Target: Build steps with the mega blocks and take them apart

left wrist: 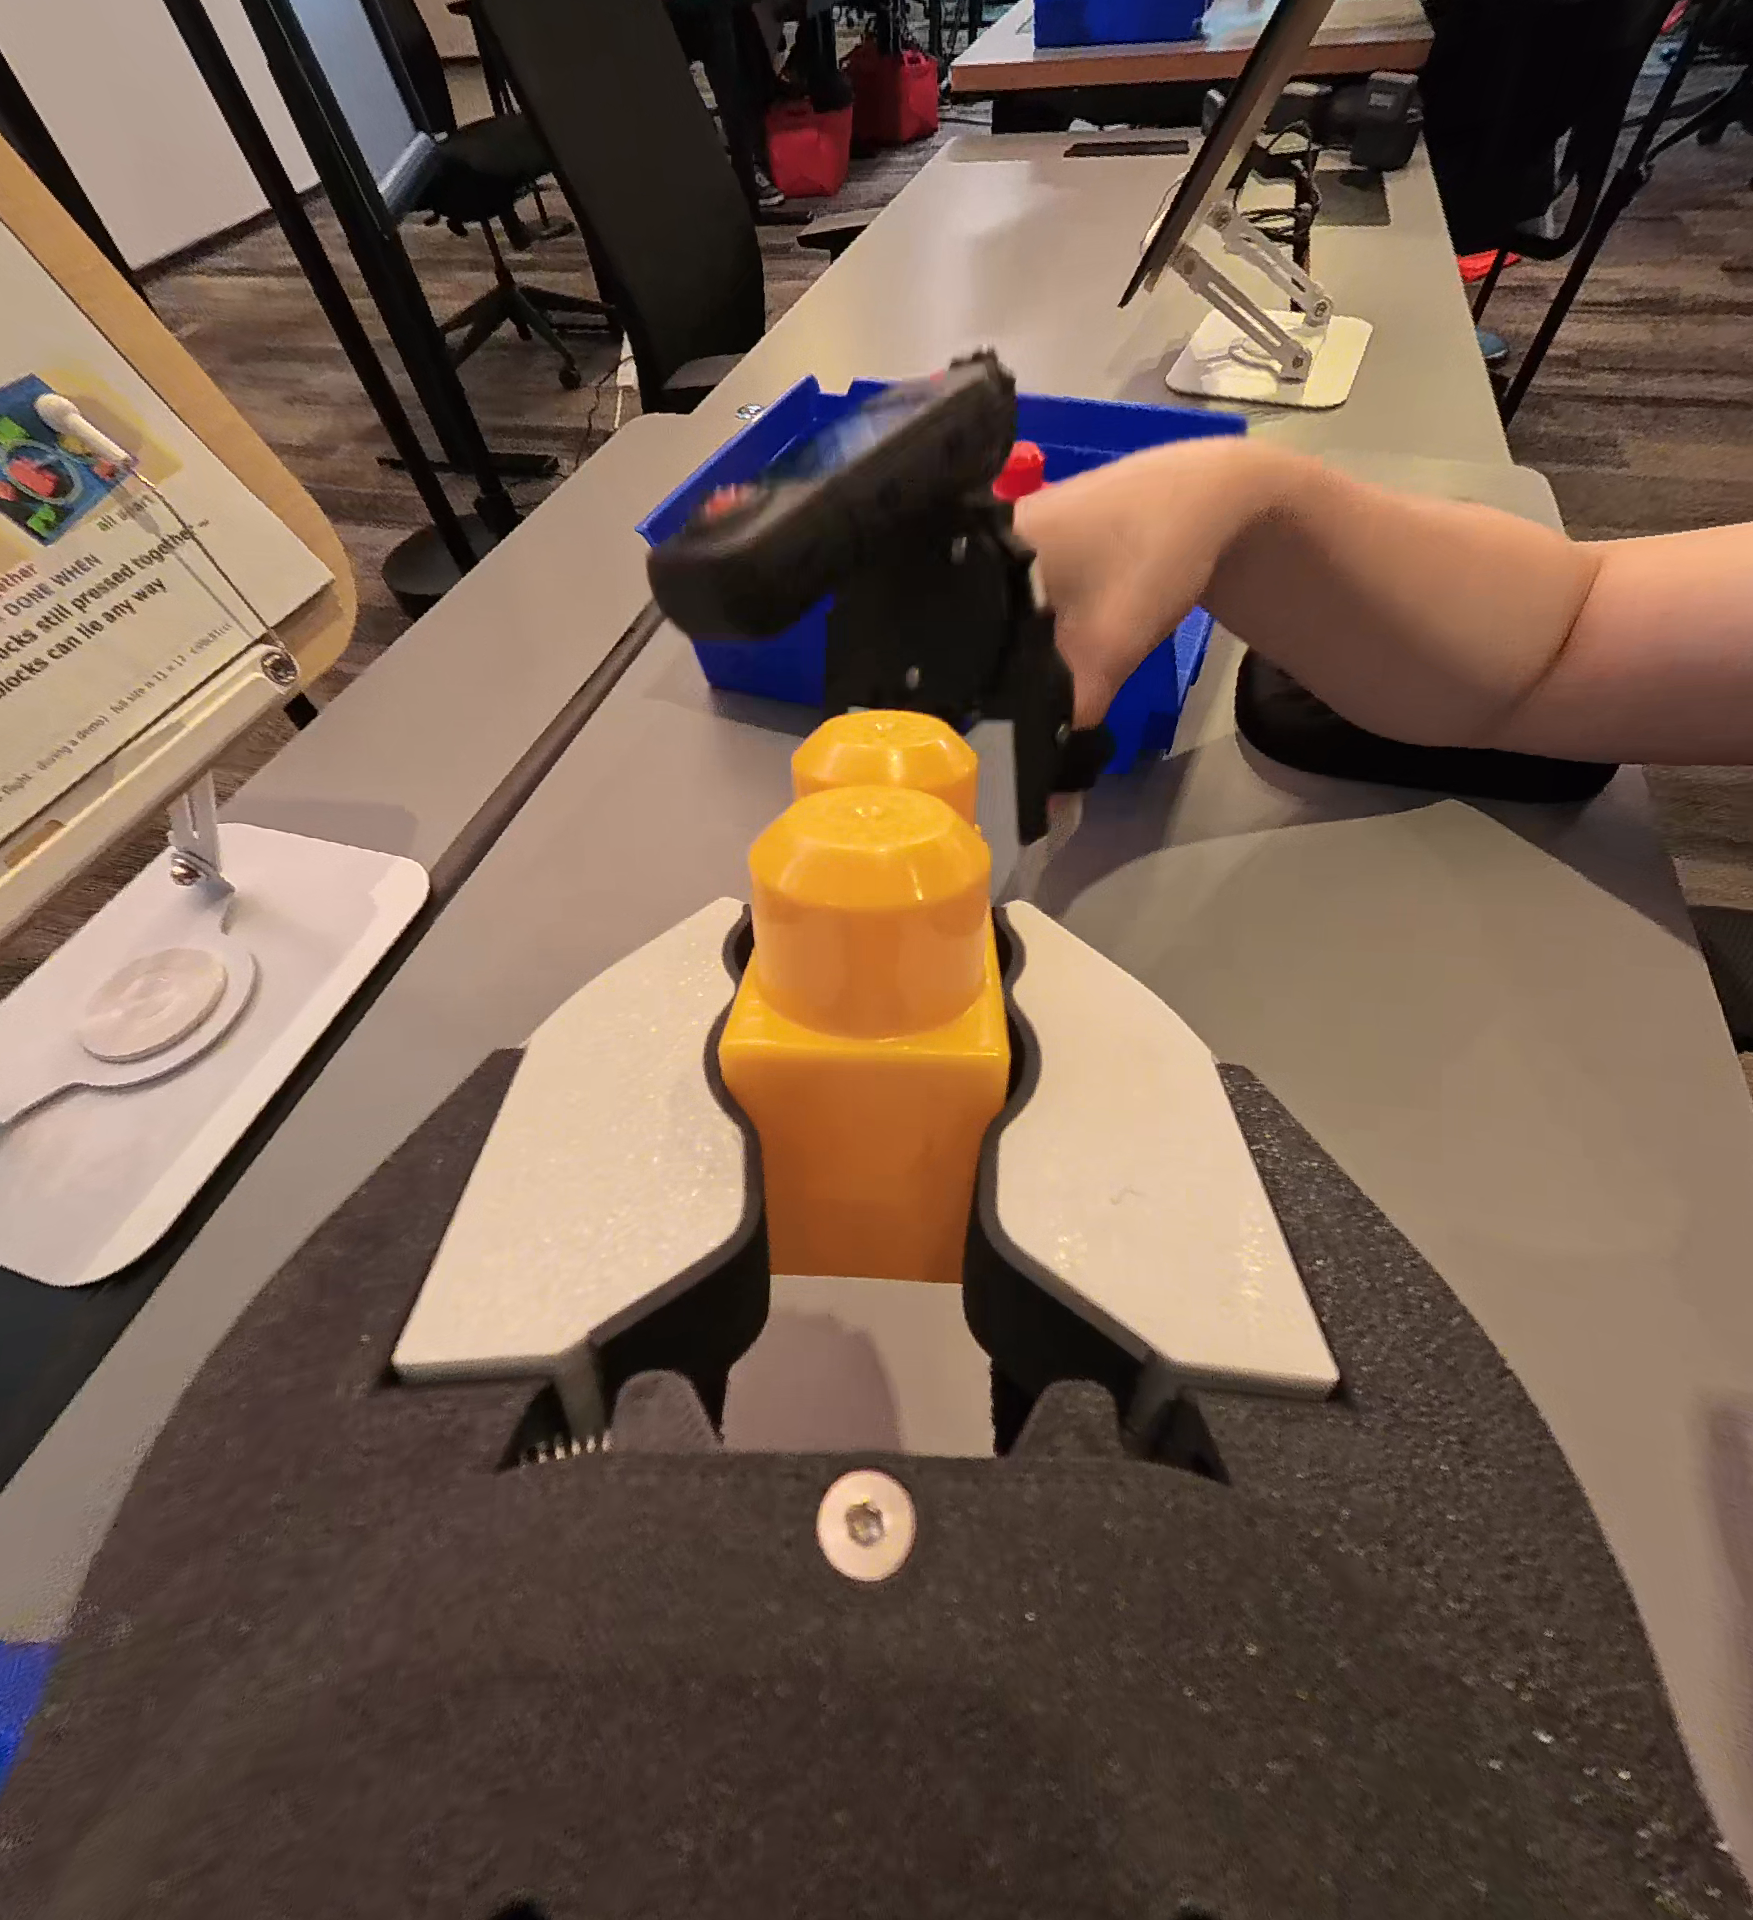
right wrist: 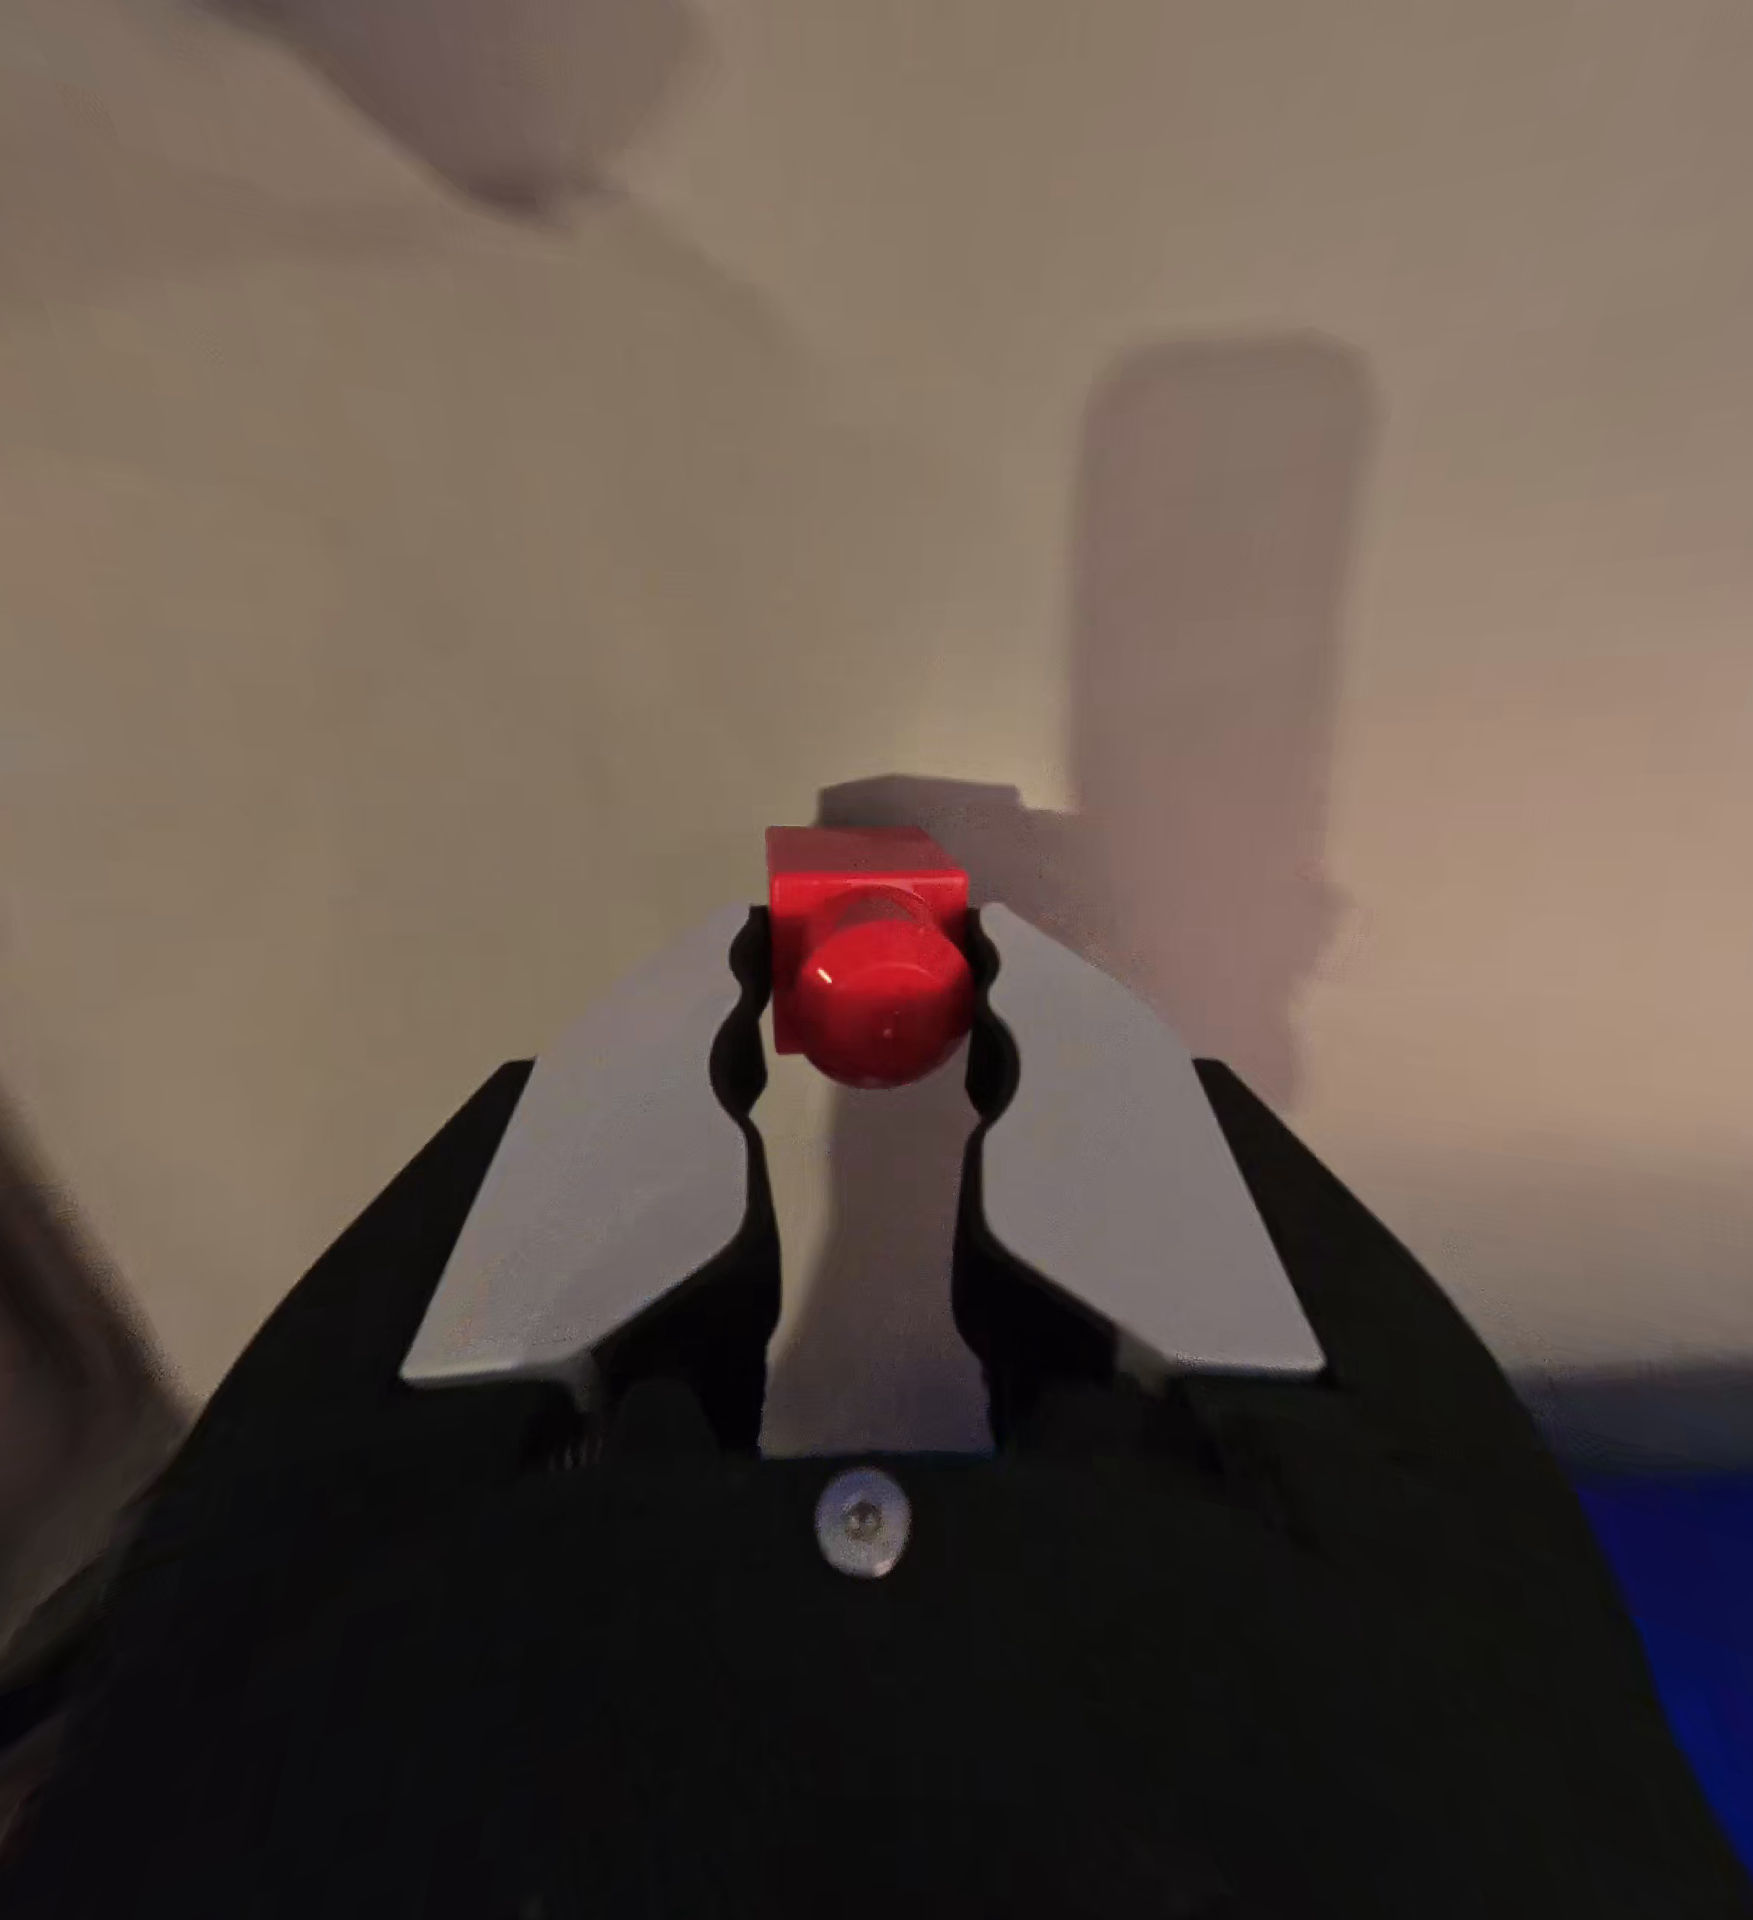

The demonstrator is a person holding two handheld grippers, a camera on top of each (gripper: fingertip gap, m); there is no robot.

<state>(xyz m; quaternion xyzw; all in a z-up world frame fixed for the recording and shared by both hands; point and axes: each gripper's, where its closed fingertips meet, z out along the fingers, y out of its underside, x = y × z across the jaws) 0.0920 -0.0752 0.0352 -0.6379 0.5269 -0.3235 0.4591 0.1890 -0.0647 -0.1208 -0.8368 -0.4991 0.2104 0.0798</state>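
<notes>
The likeliest slip from here is a bad mating: the red block [right wrist: 867, 940] sits only at the very tips of the right gripper [right wrist: 872, 977], so any sideways push as it meets another block could twist it out of the grip or drop it, and the right wrist view is too blurred to show what lies under it. A second risk is on the other side, where the orange block [left wrist: 867, 1049] is pinched at one end only, with its far stud sticking out past the fingertips; pressing down on that free end could lever the block loose. The left gripper [left wrist: 867, 997] has its fingers [left wrist: 623, 1122] drawn in until they clamp the orange block's sides, holding it upright over the grey table [left wrist: 1371, 1039], whether clear of it or just resting I cannot tell. The right gripper's fingers are likewise closed close together on the red block, stud facing back toward the camera. In the left wrist view that gripper, held in a hand [left wrist: 1111, 582], hangs in front of the blue bin [left wrist: 1132, 426], just beyond the orange block.
</notes>
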